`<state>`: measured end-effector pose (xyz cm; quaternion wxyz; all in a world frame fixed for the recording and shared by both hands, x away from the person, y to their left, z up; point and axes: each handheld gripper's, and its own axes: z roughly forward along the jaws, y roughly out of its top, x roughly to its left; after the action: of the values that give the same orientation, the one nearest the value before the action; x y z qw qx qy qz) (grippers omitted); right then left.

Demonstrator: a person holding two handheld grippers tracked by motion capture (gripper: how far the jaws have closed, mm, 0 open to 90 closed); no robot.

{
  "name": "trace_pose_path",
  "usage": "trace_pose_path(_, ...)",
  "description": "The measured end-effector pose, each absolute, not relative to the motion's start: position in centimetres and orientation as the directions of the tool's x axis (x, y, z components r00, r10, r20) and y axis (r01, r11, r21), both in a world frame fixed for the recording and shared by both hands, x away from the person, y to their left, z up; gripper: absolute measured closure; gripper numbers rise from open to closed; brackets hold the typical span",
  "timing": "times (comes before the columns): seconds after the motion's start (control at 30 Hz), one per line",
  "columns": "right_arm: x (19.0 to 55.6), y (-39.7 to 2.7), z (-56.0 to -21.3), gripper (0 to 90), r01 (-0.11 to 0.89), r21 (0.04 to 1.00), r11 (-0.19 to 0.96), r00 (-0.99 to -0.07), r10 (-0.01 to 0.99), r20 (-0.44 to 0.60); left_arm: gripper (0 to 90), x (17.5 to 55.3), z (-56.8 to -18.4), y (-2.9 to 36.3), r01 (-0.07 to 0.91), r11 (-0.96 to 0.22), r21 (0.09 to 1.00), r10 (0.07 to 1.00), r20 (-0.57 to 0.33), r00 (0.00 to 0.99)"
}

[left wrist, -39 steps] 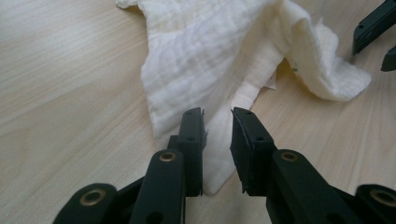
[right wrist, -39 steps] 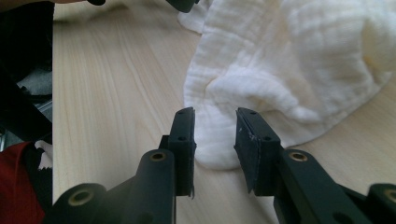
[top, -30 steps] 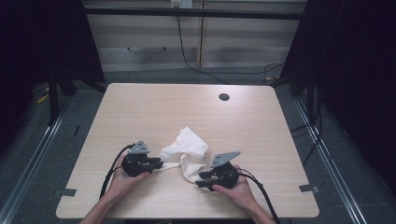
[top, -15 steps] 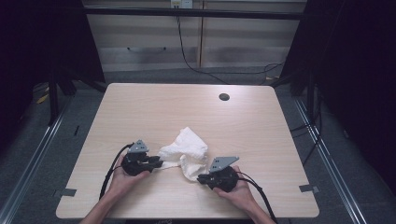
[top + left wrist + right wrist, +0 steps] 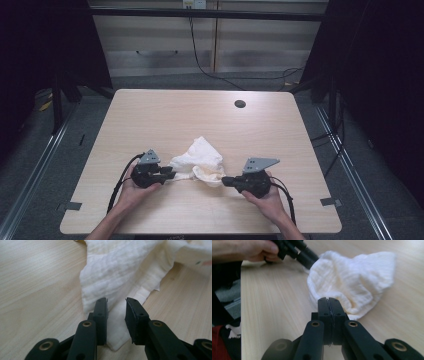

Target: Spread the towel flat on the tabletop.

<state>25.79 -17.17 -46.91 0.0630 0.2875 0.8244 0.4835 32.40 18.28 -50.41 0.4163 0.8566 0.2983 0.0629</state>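
Observation:
A crumpled white cloth (image 5: 200, 159) lies on the wooden table (image 5: 150, 115) between my two grippers. My left gripper (image 5: 173, 175) rests at the cloth's left corner. In the left gripper view its jaws (image 5: 116, 301) stand apart, with a strip of the cloth (image 5: 120, 270) lying between them and no pad pressing on it. My right gripper (image 5: 224, 180) is at the cloth's right lobe. In the right gripper view its jaws (image 5: 328, 299) have just been closing and now meet, pinching a thin edge of the cloth (image 5: 352, 280). The left gripper (image 5: 308, 257) is at the cloth's far side.
A dark round cable hole (image 5: 240, 104) sits near the table's far edge. Grey tape marks (image 5: 330, 202) lie near the front corners. Cables trail from both grippers toward the front edge. Behind the table stands a cabinet (image 5: 165, 50).
My right gripper has moved right and slightly up, and its jaws have closed. The cloth's near lobe is drawn out toward it. The left gripper has stayed put.

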Motion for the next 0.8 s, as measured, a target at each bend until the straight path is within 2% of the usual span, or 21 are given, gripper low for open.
trace_pose_path(0.43, 26.6, -23.4, -45.4, 90.0, 0.434, 0.872, 0.226, -0.715, 0.676, 0.18, 72.7, 32.5, -50.6, 18.4, 0.466, -0.481, 0.742, 0.554, -0.155, 0.818)
trace_pose_path(0.8, 27.9, -23.7, -46.8, 90.0, 0.48, 0.838, 0.26, -0.685, 0.708, 0.173, 67.1, 31.7, -49.6, 18.6, 0.419, -0.456, 0.785, 0.48, -0.18, 0.859)
